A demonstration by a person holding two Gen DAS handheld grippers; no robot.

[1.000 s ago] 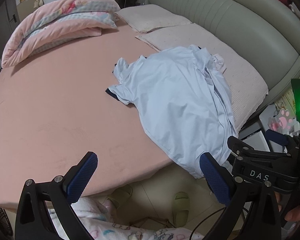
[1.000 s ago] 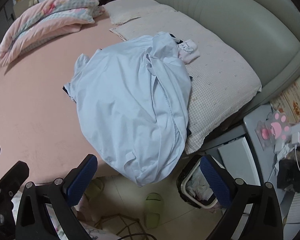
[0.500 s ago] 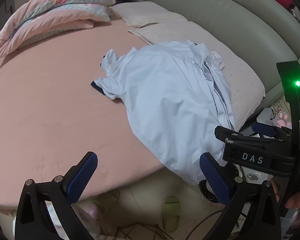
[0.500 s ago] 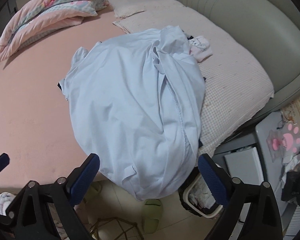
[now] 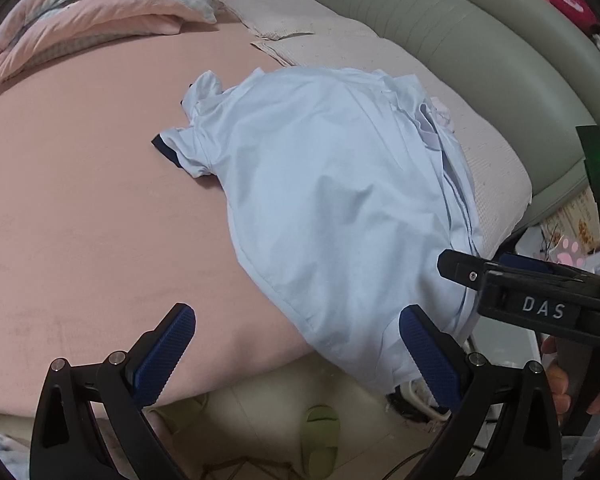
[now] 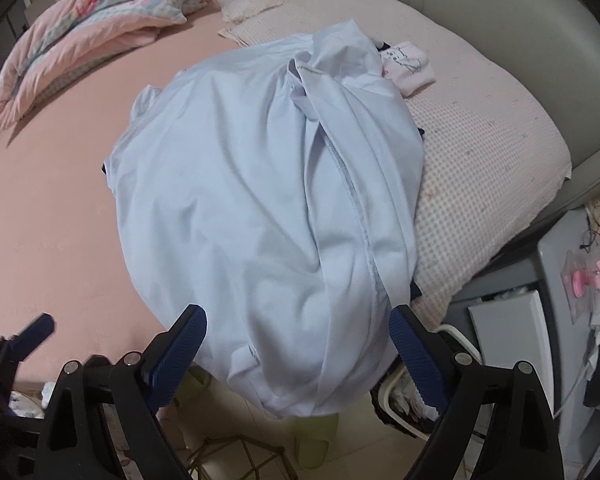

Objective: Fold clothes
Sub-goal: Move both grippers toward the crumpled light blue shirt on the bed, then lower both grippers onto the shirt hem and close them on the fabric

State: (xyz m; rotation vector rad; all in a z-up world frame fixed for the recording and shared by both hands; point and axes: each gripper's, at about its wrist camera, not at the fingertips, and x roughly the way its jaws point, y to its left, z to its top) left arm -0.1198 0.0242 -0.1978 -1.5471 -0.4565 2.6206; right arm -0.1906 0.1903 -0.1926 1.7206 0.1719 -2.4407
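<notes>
A light blue shirt (image 5: pixel 332 200) (image 6: pixel 260 208) with dark sleeve trim lies crumpled on the pink bed (image 5: pixel 80 220), its hem hanging over the near edge. My left gripper (image 5: pixel 296 344) is open, low over the bed edge, its right finger beside the shirt's hem. My right gripper (image 6: pixel 298 348) is open too, its blue pads either side of the hanging hem, not touching the cloth. In the left wrist view the right gripper (image 5: pixel 512 276) shows at the right, held by a hand (image 5: pixel 560 384). A finger of the left gripper (image 6: pixel 28 336) shows at the left of the right wrist view.
A folded pink quilt (image 5: pixel 100 12) lies at the far left of the bed, pillows (image 6: pixel 480 152) along the green headboard (image 5: pixel 480 48). A small white-pink garment (image 6: pixel 410 62) sits by the shirt. Green slippers (image 5: pixel 320 440), a basket (image 6: pixel 404 400) and a grey nightstand (image 6: pixel 540 280) stand on the floor.
Both grippers have moved closer to the bed's near edge and the shirt's hem. The shirt itself has not moved, and both stay open.
</notes>
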